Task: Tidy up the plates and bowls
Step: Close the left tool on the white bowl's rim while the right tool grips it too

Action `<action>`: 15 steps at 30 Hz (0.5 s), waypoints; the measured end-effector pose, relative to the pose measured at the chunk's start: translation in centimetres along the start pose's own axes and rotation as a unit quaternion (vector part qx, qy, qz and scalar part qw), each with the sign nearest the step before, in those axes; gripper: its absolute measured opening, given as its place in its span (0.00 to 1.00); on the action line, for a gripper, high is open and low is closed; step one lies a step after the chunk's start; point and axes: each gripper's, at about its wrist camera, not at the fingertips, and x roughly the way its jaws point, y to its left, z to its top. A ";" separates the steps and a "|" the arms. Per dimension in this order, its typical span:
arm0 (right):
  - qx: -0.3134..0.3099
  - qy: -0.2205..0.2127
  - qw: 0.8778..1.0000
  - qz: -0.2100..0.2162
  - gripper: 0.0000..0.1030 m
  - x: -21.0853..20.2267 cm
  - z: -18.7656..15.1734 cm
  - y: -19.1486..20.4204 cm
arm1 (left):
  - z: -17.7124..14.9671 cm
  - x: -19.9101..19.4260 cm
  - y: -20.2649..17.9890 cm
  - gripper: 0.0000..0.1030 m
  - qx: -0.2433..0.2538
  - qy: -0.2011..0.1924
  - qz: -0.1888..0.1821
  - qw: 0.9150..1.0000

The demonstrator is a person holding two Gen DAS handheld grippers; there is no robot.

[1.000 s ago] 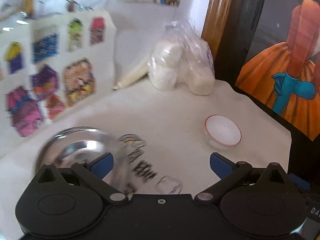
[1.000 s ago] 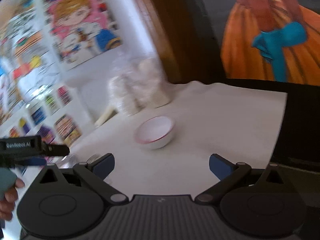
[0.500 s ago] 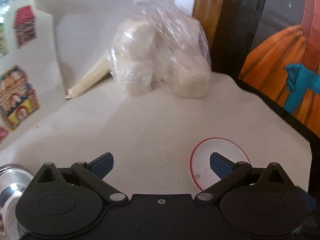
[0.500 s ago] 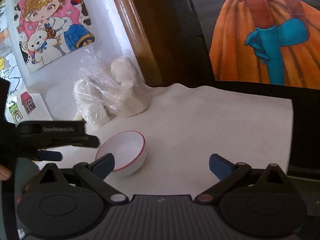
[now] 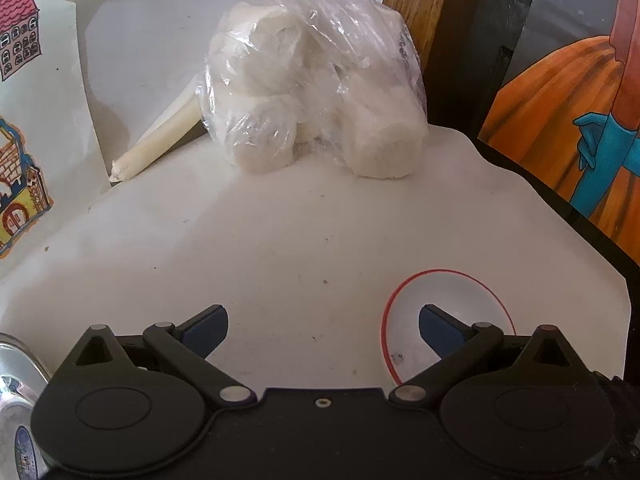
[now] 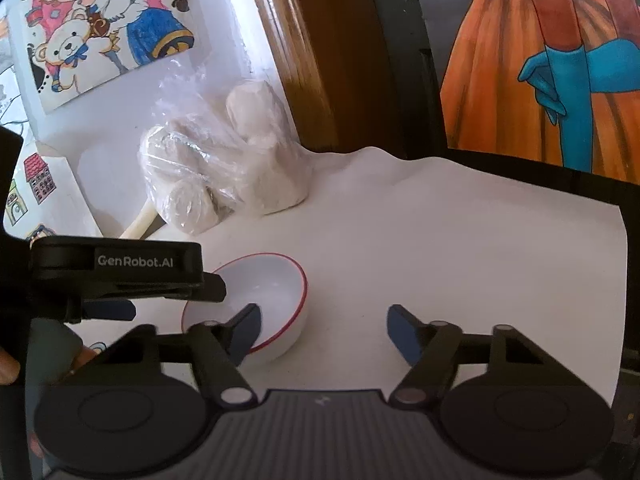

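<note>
Broadly, a white-covered worktop (image 5: 280,240) is seen from both wrist views, backed by a wall hung with coloured drawings. At its far edge a clear plastic bag (image 5: 312,92) of white lumps is propped against the wall, with a pale rolled sheet (image 5: 156,148) lying just beside it. Nearer, a white bowl with a red rim (image 6: 276,292) stands upright on the worktop. The left tongs (image 5: 323,322) are held wide apart over it (one pad is seen above the bowl's inside, nothing gripped). The right tongs (image 6: 324,330) are closing, with the bowl's near rim against the left pad and nothing yet pinched. A shiny metal bowl (image 5: 16,380) is glimpsed at the left view's lower edge.
</note>
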 end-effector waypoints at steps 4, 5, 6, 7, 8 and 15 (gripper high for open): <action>0.023 0.006 0.999 0.025 0.53 0.3 -0.1 -0.4 | -0.2 -0.2 -0.5 0.88 0.010 0.003 -0.012 1.000; 0.027 0.009 0.999 0.028 0.49 0.4 -0.1 -0.5 | -0.2 -0.2 -0.6 0.84 0.012 0.008 -0.015 1.000; 0.031 0.009 0.999 0.031 0.48 0.5 -0.2 -0.6 | -0.3 -0.1 -0.6 0.81 0.010 0.012 -0.019 1.000; 0.035 0.010 0.999 0.037 0.44 0.5 -0.2 -0.6 | -0.3 -0.1 -0.6 0.75 0.008 0.015 -0.025 1.000; 0.039 0.010 0.998 0.042 0.40 0.5 -0.2 -0.6 | -0.4 0.0 -0.6 0.69 0.005 0.019 -0.030 0.999; 0.066 0.006 0.996 0.056 0.26 0.2 -0.4 -0.9 | -1.0 -0.1 -0.2 0.32 -0.001 0.023 -0.059 0.998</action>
